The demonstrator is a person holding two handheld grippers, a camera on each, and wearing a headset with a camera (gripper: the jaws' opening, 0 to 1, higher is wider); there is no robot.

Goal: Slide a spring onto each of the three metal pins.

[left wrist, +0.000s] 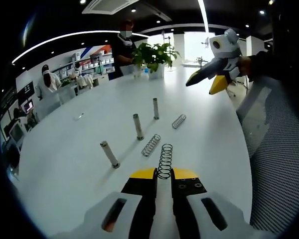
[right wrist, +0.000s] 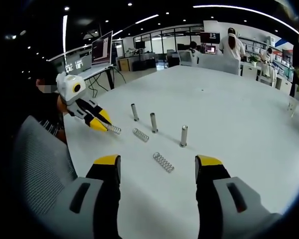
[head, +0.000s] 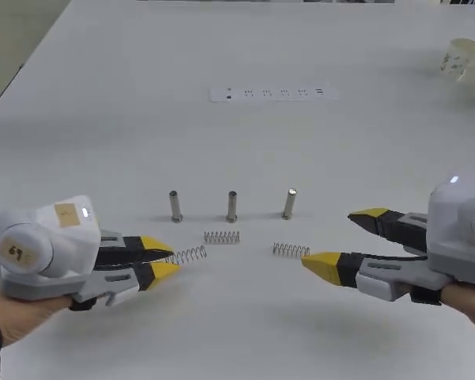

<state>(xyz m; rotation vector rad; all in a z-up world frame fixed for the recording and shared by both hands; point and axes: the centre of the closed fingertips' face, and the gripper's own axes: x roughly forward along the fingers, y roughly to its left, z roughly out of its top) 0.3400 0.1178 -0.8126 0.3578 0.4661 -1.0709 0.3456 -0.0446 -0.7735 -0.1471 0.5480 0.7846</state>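
Observation:
Three metal pins stand upright in a row on the white table: left pin point(head: 175, 206), middle pin point(head: 232, 206), right pin point(head: 290, 203). My left gripper point(head: 165, 258) is shut on the end of a spring point(head: 187, 255), which sticks out from its tips point(left wrist: 164, 173) just above the table. A second spring point(head: 222, 237) lies in front of the middle pin point(left wrist: 137, 126). A third spring point(head: 290, 251) lies in front of the right pin point(right wrist: 183, 135), just ahead of my right gripper point(head: 344, 240), which stands open with nothing between its jaws point(right wrist: 158, 160).
A power strip point(head: 273, 93) lies flat at the back centre of the table. A paper cup point(head: 461, 57) stands at the far right. People stand by other desks in the background of both gripper views.

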